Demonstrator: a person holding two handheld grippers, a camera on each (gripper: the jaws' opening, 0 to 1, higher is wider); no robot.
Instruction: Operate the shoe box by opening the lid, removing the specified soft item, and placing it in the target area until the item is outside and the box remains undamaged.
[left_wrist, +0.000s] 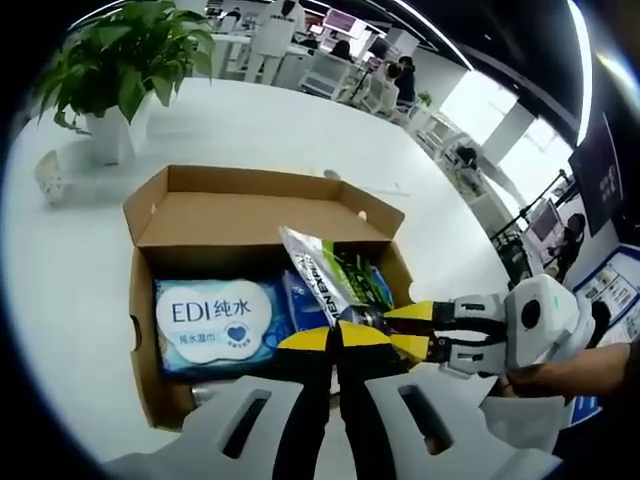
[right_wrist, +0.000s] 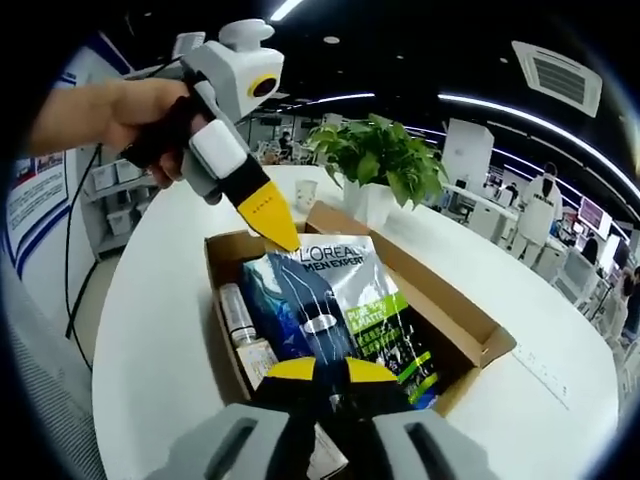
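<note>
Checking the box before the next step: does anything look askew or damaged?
Only the L'Oreal pouch looks odd: it is tilted up out of the open box, one end pinched by the right tool, while the wipes pack lies flat inside. The left tool touches the pouch's top edge. No tears show.

Brown box (left_wrist: 160, 215), green-and-white pouch (right_wrist: 365, 310), blue wipes pack (left_wrist: 212, 322)
</note>
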